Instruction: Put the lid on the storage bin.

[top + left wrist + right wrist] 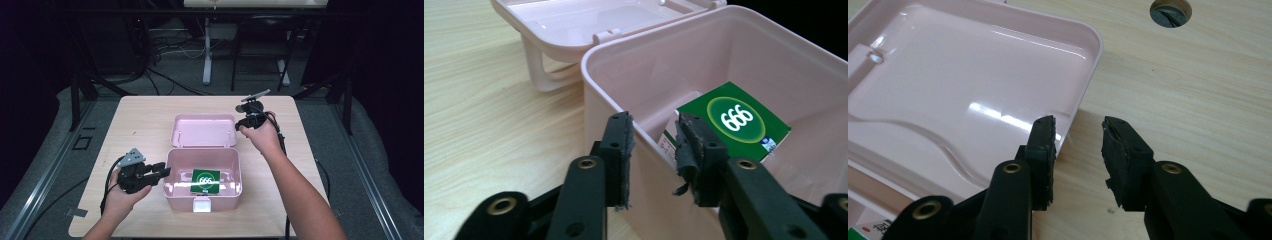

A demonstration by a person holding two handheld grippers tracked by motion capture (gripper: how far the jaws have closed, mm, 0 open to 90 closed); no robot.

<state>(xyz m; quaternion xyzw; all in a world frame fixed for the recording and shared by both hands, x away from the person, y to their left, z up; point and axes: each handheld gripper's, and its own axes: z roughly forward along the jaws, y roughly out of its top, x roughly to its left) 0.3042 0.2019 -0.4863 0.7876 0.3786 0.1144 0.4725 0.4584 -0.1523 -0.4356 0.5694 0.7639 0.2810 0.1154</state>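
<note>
Pink box (744, 45) wall stands between left gripper (654, 145) jaws.

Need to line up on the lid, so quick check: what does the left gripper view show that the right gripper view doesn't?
Left gripper view alone: the pink box's open body, the whole green 666 carton lying inside, and the left tongs straddling the box's near wall, apart from it.

Right gripper view alone: a round hole in the table, and the right tongs over the lid's corner, gripping nothing.

Both: the folded-back lid and the wooden table.
</note>
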